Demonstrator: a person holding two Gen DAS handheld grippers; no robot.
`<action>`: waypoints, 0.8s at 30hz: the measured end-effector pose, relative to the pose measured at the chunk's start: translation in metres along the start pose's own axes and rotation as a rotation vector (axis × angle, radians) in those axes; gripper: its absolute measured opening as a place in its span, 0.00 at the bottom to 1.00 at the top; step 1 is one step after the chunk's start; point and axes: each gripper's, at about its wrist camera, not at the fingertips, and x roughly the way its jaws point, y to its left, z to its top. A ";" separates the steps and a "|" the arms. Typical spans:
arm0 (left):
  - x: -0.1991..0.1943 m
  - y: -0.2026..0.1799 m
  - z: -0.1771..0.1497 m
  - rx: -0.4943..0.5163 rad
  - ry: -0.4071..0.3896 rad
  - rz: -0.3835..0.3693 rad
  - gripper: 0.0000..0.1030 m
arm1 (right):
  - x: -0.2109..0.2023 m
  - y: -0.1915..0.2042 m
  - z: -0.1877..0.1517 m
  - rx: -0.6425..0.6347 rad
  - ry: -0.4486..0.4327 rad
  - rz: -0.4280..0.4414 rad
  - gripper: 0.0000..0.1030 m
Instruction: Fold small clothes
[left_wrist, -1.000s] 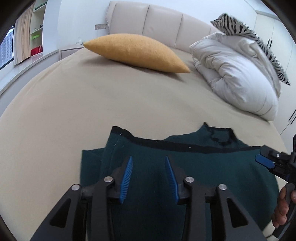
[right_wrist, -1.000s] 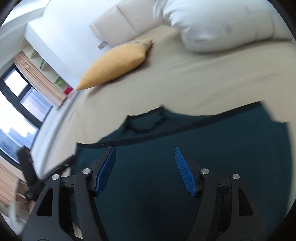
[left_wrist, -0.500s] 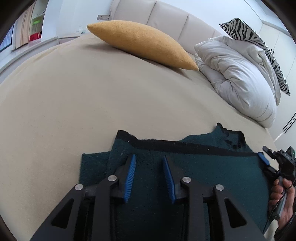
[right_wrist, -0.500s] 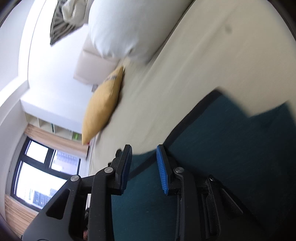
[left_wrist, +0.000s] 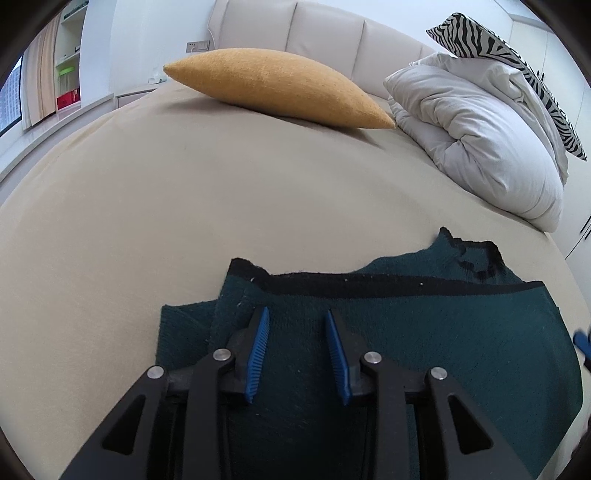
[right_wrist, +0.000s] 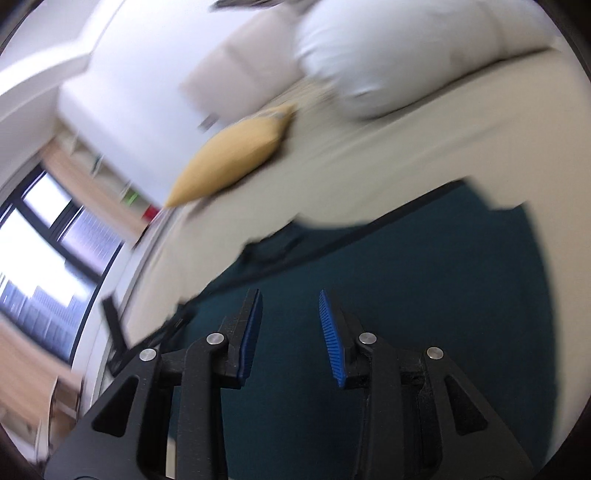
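Note:
A dark green knit garment (left_wrist: 424, 332) with black trim lies folded on the beige bed (left_wrist: 184, 206). Its black-edged neckline sticks out at the far right. My left gripper (left_wrist: 297, 321) is open and empty, low over the garment's left part, near a folded flap. In the right wrist view, which is blurred, the garment (right_wrist: 424, 295) fills the lower half. My right gripper (right_wrist: 290, 306) is open and empty above it. A blue tip of the right gripper shows at the right edge of the left wrist view (left_wrist: 581, 341).
A mustard yellow pillow (left_wrist: 280, 86) lies at the head of the bed. A bundled white duvet (left_wrist: 480, 136) with a zebra-striped pillow (left_wrist: 517, 66) sits at the far right. Shelves and a window (right_wrist: 48, 240) are to the left.
My left gripper closed partway and reopened slightly, staying over the garment. My right gripper narrowed, then opened a little again, and swung quickly, blurring its view.

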 end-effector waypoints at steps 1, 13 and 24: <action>0.000 -0.001 0.000 0.004 -0.001 0.004 0.34 | 0.006 0.012 -0.011 -0.021 0.034 0.028 0.33; 0.000 -0.001 -0.001 0.009 -0.007 0.005 0.34 | 0.002 -0.034 -0.048 0.118 0.066 0.101 0.40; -0.088 -0.041 -0.036 0.024 0.004 -0.050 0.52 | -0.077 -0.045 -0.042 0.122 -0.044 -0.067 0.45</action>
